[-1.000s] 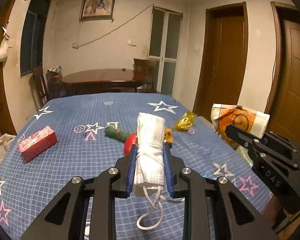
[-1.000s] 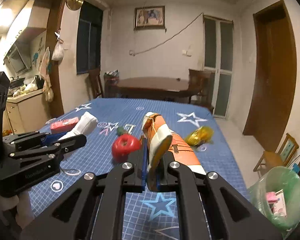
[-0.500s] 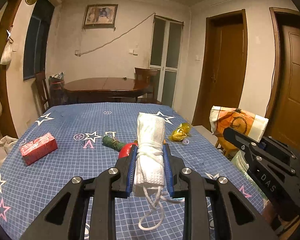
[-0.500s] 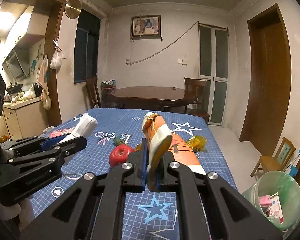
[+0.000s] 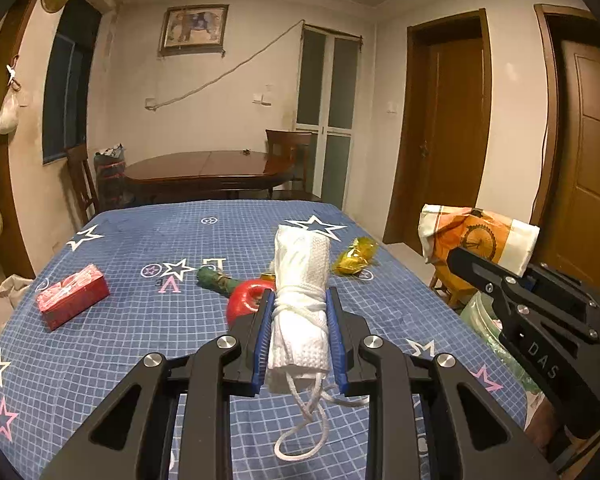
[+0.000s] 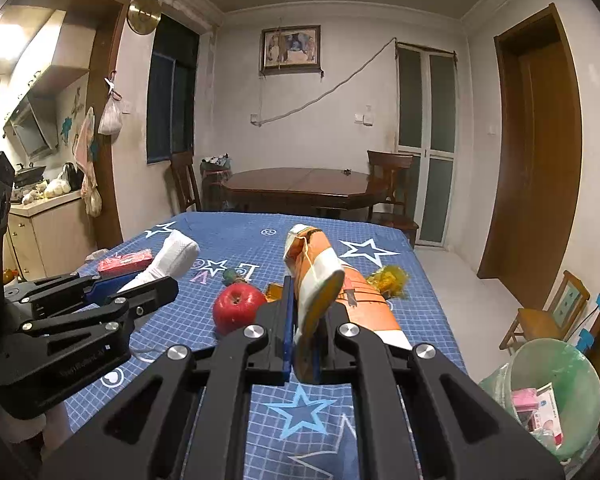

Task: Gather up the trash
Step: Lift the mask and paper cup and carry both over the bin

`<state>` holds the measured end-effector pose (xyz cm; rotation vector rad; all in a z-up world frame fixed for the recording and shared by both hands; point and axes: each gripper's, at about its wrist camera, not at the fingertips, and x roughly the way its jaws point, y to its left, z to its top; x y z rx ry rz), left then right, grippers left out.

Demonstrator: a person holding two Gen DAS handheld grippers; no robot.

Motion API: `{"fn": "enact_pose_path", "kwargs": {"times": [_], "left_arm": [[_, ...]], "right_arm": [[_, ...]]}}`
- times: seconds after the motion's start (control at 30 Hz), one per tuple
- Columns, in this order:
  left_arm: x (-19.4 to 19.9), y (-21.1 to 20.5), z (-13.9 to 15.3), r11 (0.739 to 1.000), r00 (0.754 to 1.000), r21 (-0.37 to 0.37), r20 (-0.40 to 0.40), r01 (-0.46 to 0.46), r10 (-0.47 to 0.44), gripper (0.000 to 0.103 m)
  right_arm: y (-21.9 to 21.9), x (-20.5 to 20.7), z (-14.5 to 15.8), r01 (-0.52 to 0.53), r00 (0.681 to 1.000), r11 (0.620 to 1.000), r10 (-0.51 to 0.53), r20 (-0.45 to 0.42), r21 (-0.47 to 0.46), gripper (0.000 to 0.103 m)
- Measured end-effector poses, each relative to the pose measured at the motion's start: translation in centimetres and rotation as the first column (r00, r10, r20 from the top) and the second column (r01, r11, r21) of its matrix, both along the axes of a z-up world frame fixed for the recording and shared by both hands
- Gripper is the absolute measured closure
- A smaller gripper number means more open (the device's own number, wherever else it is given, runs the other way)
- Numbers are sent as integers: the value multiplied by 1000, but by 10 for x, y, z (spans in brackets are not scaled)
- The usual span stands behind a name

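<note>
My left gripper [image 5: 300, 300] is shut on a rolled white cloth bundle [image 5: 302, 280] tied with white cord, whose loop hangs below the jaws. It is held above the blue star-patterned table [image 5: 140, 320]. My right gripper [image 6: 304, 308] is shut on an orange-and-white wrapper [image 6: 320, 276], seen also in the left wrist view as the wrapper [image 5: 476, 236] at the right. A green-lined trash bin [image 6: 552, 388] with some packets inside stands on the floor at the lower right of the right wrist view.
On the table lie a red apple [image 6: 236, 308], a red box [image 5: 72, 296], a green bundle [image 5: 214, 280] and a yellow crumpled wrapper [image 5: 354, 258]. A small wooden chair [image 6: 548, 316] stands behind the bin. A dark dining table [image 5: 208, 172] is at the back.
Both views have tilted up a little, so the table sits lower in frame and more of the bin shows. Both grips are unchanged.
</note>
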<state>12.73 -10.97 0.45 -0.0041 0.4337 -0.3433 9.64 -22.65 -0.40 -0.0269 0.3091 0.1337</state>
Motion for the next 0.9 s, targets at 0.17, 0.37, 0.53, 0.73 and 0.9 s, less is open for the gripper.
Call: {"fn": "enact_pose_path", "kwargs": {"times": [0.17, 0.37, 0.53, 0.73, 0.9], "left_arm": [[7, -20, 1, 999, 999, 8, 5, 35, -35, 76], [12, -61, 7, 994, 994, 11, 16, 106, -106, 76], [16, -105, 10, 983, 983, 8, 14, 182, -182, 76], [17, -157, 10, 965, 965, 12, 1, 261, -261, 76], [19, -208, 6, 942, 943, 23, -19, 334, -333, 76]], "right_arm": [[-20, -3, 3, 38, 999, 999, -38, -2, -1, 98], [-57, -12, 10, 112, 994, 994, -112, 5, -16, 98], [-89, -20, 13, 176, 984, 984, -176, -3, -24, 98], [-134, -30, 15, 257, 966, 966, -258, -34, -37, 98], [-175, -36, 11, 319, 944, 947, -321, -77, -40, 98]]}}
